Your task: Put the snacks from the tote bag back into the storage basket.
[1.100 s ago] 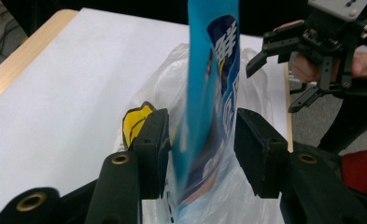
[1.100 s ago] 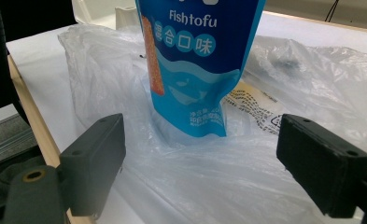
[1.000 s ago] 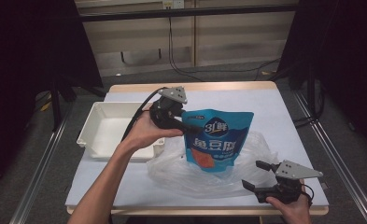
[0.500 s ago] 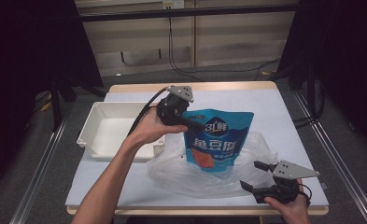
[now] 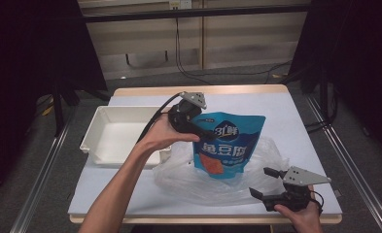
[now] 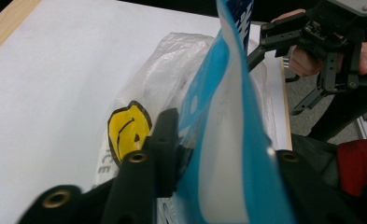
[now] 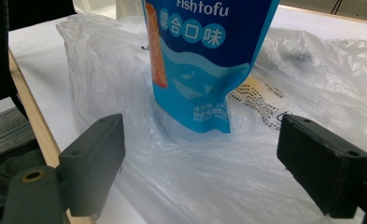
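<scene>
The left gripper (image 5: 205, 134) pinches the blue pouch (image 5: 227, 145) at its 10 o'clock corner, so the right gripper (image 5: 269, 183), jaws apart, should hold the plastic bag (image 5: 179, 170) wide.

Blue pouch (image 7: 197, 70) is standing at twelve o'clock inside clear bag (image 7: 209, 172), beyond the gaping right gripper (image 7: 200, 161).
</scene>
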The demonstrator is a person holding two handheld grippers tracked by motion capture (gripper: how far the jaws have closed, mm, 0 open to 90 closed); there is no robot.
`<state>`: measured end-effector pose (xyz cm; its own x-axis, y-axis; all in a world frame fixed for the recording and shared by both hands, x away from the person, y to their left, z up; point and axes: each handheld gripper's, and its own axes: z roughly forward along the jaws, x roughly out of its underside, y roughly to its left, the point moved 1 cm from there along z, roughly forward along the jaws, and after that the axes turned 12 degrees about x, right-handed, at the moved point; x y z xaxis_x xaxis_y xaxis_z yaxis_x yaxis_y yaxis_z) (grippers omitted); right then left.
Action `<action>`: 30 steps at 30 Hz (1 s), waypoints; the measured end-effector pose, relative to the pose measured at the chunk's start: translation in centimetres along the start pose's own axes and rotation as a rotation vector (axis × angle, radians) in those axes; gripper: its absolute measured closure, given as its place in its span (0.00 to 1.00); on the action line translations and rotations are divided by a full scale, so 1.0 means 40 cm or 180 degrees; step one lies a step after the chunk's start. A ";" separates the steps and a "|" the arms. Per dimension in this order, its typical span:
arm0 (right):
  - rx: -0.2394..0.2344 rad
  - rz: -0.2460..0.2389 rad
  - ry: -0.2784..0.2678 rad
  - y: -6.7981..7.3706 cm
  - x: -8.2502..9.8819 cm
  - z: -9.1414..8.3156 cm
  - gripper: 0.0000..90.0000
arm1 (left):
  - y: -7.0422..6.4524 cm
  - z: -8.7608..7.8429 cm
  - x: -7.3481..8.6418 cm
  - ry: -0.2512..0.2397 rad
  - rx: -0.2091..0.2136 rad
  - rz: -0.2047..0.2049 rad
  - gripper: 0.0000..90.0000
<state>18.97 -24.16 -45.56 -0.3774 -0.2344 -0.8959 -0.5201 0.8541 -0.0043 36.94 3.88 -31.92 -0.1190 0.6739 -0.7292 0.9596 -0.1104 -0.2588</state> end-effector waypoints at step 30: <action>0.0031 0.0022 -0.0010 -0.004 0.000 -0.002 0.17 | -0.019 0.016 -0.031 -0.0013 0.0078 0.0141 1.00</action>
<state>19.00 -24.35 -45.53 -0.3785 -0.2269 -0.8974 -0.5100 0.8602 -0.0024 36.20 2.67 -31.24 -0.0778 0.6650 -0.7428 0.9574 -0.1580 -0.2417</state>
